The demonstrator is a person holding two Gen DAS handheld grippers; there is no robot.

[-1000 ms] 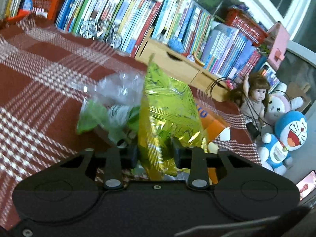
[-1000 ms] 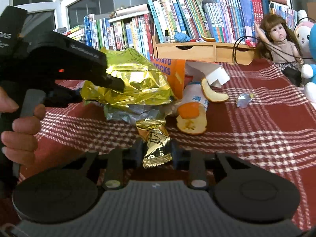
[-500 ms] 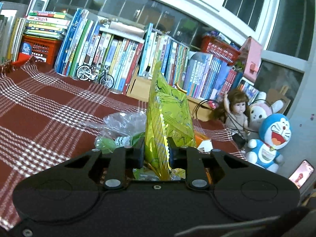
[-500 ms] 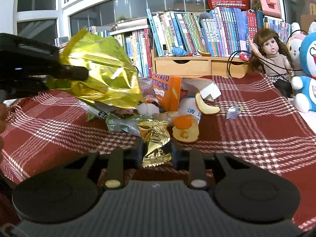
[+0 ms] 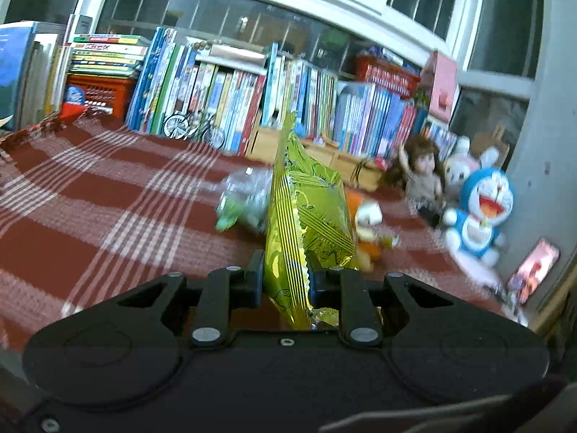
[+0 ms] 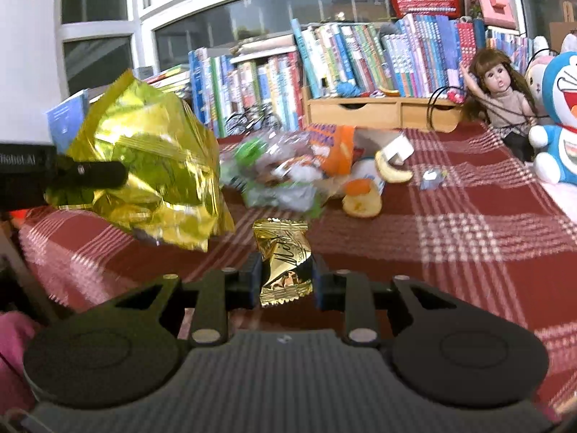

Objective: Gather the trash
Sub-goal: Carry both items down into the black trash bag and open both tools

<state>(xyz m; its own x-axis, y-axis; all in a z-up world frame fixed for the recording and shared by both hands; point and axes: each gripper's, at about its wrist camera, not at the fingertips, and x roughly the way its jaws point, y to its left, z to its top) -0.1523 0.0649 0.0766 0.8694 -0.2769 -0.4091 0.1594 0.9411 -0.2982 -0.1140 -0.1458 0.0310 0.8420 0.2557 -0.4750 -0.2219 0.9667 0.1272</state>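
My left gripper [image 5: 285, 281] is shut on a crumpled yellow-green foil snack bag [image 5: 306, 213], held above the red plaid tablecloth [image 5: 108, 202]. From the right wrist view the same bag [image 6: 151, 166] hangs at the left, off the table, in the left gripper [image 6: 86, 175]. My right gripper [image 6: 286, 281] is shut on a small gold foil wrapper [image 6: 285, 259]. A pile of trash [image 6: 299, 176] lies further back on the cloth: clear and green plastic, an orange snack box [image 6: 333, 148], orange peel [image 6: 360, 202] and a small foil scrap [image 6: 432, 176].
Rows of books [image 6: 324, 68] and a wooden drawer unit [image 6: 378, 112] line the back. A doll [image 6: 505, 90] and a blue cat plush [image 6: 559, 119] sit at the right. A toy bicycle [image 5: 191, 126] stands by the books. A phone [image 5: 533, 270] lies at the right edge.
The left gripper has lifted the yellow-green bag off the pile and carried it back and to the left. The right gripper has drawn back from the pile with the gold wrapper.
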